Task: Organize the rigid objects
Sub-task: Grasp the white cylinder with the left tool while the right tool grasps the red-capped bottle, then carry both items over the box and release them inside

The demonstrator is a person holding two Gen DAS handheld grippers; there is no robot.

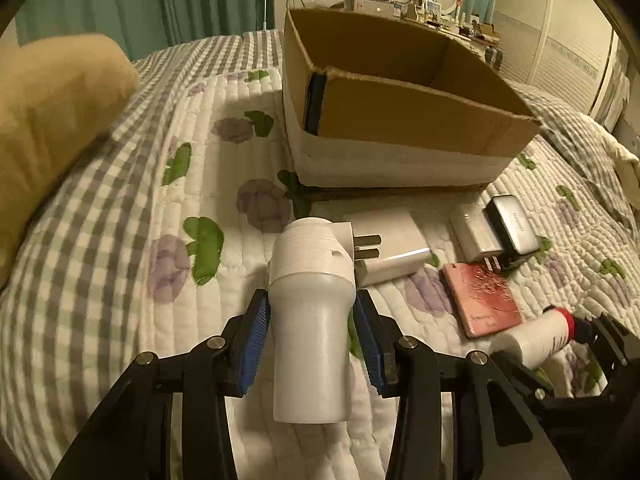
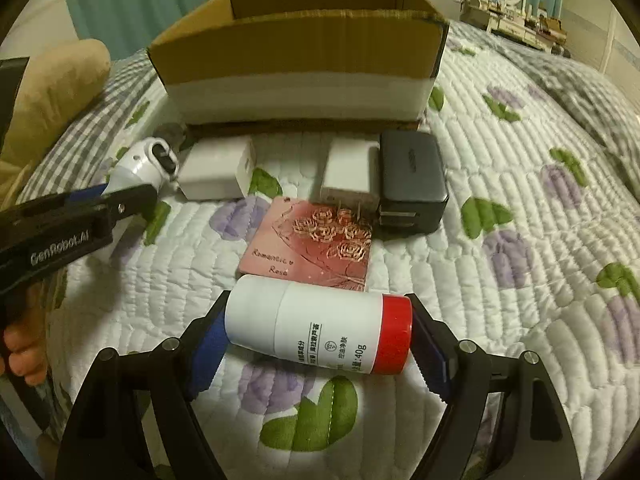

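My left gripper (image 1: 311, 300) is shut on a white plug-in adapter (image 1: 312, 304), its blue pads (image 1: 256, 336) pressing both sides and its metal prongs pointing right. The same adapter (image 2: 144, 164) shows at the left of the right wrist view. My right gripper (image 2: 318, 320) is shut on a white tube with a red cap (image 2: 320, 328), which lies crosswise with one pad at each end. That tube (image 1: 532, 338) also appears low on the right in the left wrist view. An open cardboard box (image 1: 400, 116) (image 2: 296, 52) stands on the quilt behind both.
Between grippers and box lie a white charger block (image 2: 216, 172), a smaller white charger (image 2: 350, 172), a black charger (image 2: 412, 180) and a pink rose card (image 2: 312, 248). A tan pillow (image 1: 52, 120) sits at left. Fingers of a hand (image 2: 24, 356) hold the left tool.
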